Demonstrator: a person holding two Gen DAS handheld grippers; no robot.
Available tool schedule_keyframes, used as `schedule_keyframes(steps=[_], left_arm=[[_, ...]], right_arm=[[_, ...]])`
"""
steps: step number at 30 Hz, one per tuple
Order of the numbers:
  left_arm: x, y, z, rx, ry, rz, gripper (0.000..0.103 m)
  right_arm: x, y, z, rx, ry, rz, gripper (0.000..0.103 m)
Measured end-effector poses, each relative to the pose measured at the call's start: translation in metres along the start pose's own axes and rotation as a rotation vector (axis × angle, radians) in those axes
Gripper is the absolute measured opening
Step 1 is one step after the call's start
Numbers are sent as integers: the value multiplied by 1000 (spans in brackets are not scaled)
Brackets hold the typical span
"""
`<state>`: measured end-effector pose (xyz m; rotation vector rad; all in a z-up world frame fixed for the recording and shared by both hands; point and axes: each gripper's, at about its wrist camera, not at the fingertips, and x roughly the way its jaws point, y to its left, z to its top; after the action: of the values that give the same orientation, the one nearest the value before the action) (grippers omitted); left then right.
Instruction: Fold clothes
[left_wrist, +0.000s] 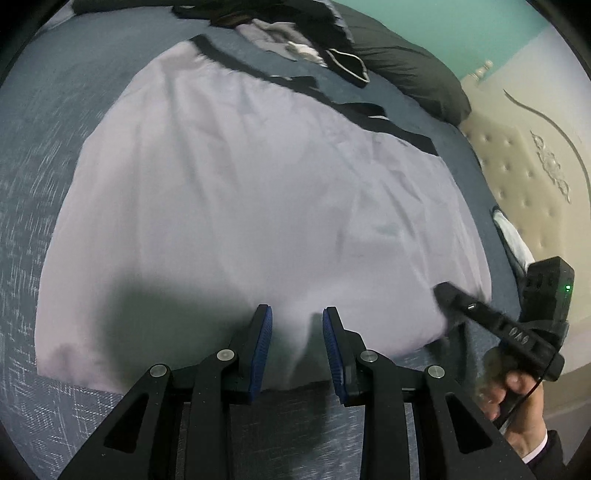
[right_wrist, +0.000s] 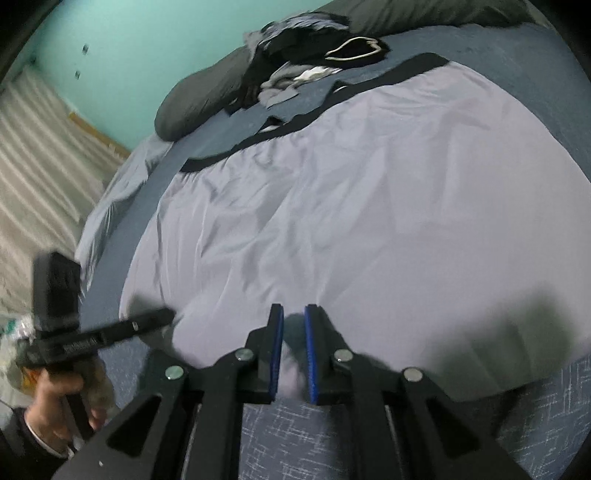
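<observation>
My left gripper (left_wrist: 297, 314): pads apart, lilac garment (left_wrist: 240, 206) fold between, grip unclear | my right gripper (right_wrist: 294, 314): pinching garment's near hem, lower centre | garment spread flat mid-frame on blue bed (left_wrist: 44, 155); clothes pile (right_wrist: 306, 48) top.

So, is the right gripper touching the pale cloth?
Touching. The right wrist view shows the right gripper with a fold of the pale cloth pinched between its pads.

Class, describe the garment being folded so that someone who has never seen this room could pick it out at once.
Start at the bed with its dark blue patterned cover. The pale lilac garment lies spread flat across its middle. Unlike the crumpled dark clothes pile by the pillow, it is smooth, light-coloured, and edged with a black band along its far side.
</observation>
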<state>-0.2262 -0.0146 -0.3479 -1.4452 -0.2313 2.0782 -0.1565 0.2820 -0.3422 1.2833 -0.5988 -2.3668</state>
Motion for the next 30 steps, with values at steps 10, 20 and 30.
schedule_keyframes(steps=[10, 20, 30], left_arm=[[-5, 11, 2, 1, -4, 18, 31], [-13, 44, 1, -60, -15, 30, 31], [-30, 62, 3, -72, -33, 47, 31]], right_arm=[[-44, -61, 3, 125, -73, -86, 9], [-73, -123, -5, 290, -95, -183, 0], [-89, -133, -3, 334, -145, -190, 0]])
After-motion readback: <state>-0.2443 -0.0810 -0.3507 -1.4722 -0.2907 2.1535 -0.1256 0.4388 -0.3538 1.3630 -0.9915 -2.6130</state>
